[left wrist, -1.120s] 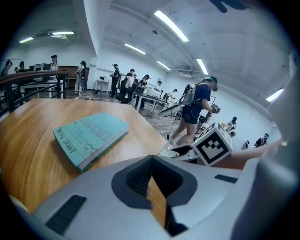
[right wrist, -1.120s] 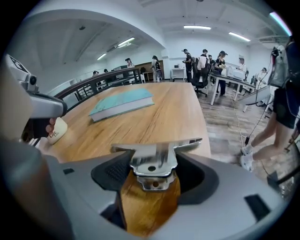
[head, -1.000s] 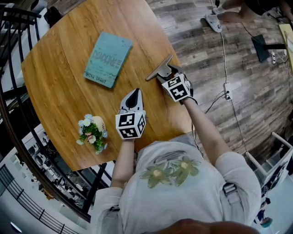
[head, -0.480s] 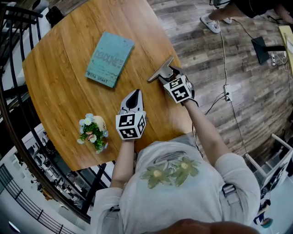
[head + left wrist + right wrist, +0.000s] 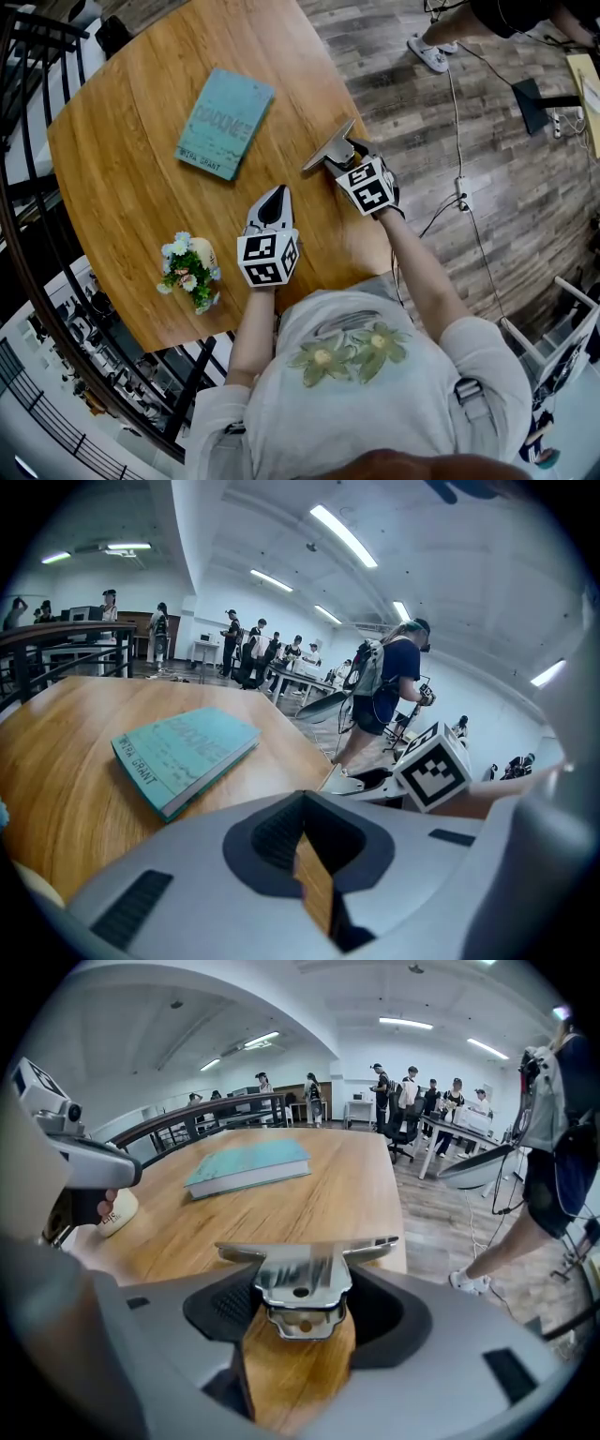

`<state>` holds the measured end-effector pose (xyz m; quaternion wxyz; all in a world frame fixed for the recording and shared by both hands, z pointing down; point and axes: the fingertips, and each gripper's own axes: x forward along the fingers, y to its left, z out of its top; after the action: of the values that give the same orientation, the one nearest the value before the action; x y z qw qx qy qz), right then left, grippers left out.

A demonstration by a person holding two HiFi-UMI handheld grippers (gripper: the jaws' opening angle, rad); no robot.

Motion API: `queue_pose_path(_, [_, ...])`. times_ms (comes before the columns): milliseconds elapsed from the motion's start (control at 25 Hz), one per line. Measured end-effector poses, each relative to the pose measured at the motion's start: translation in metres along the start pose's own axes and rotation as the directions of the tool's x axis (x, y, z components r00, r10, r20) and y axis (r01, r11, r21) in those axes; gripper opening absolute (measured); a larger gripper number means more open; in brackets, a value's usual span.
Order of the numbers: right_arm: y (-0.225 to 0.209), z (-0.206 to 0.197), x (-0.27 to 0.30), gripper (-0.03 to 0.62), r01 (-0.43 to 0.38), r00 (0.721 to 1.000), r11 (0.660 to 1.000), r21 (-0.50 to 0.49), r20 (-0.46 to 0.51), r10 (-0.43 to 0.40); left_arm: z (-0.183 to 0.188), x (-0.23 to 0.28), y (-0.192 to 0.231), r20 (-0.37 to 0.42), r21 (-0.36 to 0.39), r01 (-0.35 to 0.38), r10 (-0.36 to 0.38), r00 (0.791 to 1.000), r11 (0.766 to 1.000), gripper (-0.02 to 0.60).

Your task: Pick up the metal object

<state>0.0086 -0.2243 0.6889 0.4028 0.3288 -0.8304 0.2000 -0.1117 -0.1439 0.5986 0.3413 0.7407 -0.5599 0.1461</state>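
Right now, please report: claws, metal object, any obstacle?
Left claw shut, empty. Right claw shut on shiny flat metal clip, near wooden table edge. Teal book, small flower pot well aside.

On the bench (image 5: 122,187), the book (image 5: 224,122) lies ahead and left of my left tongs (image 5: 275,193). The flower pot (image 5: 190,272) stands left of them, nearer me. The metal object (image 5: 328,145) sits between my right tongs (image 5: 343,156), by the bench's right edge.
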Motion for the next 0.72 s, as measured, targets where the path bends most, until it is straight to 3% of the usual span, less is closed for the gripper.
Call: queue_pose_path(720, [0.007,0.018,-0.035,0.287,-0.022,0.998,0.999,-0.032,0.052,0.023,0.009,-0.016,-0.003,0.028,0.007,-0.004,0.004,1.000,1.000,0.012])
